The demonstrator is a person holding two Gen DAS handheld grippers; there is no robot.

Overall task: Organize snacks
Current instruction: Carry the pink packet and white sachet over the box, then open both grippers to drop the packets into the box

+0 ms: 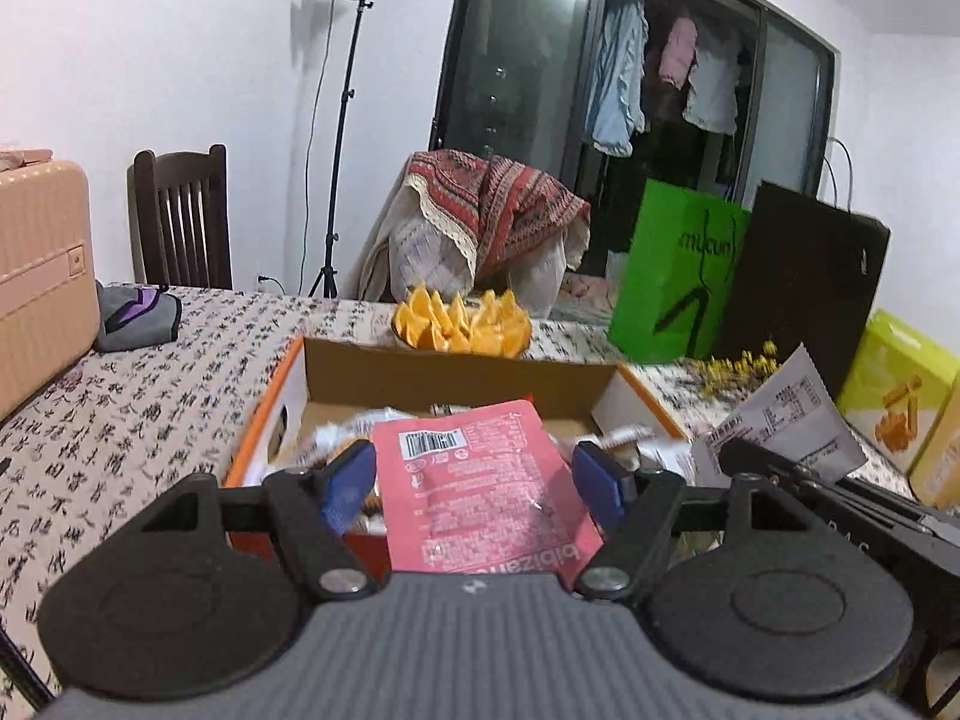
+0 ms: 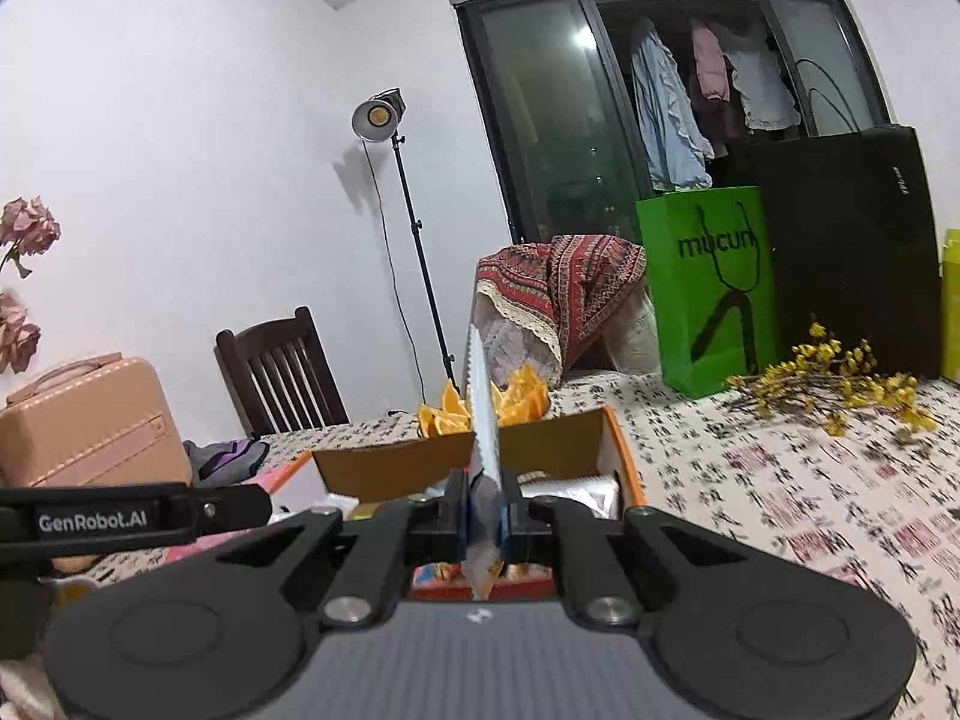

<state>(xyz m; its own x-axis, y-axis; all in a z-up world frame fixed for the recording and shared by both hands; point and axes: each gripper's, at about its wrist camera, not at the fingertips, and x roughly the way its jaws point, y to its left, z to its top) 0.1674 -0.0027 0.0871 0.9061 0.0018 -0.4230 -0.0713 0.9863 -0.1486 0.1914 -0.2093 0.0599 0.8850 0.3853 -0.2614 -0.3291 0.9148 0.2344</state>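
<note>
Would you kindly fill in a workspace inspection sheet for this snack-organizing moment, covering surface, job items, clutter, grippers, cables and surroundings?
Surface: table under a cloth printed with calligraphy.
Job's things: open cardboard box holding snack packs; pink snack packet; silver-grey packet seen edge-on.
Clutter: plate of orange wedges behind the box; yellow dried flowers; green bag; black bag; pink case.
Grippers: left gripper with jaws wide either side of the pink packet, contact unclear; right gripper shut on the silver-grey packet.
Cables: lamp cord hanging along the wall.
Surroundings: lamp stand, chair, clothes behind glass doors.
</note>
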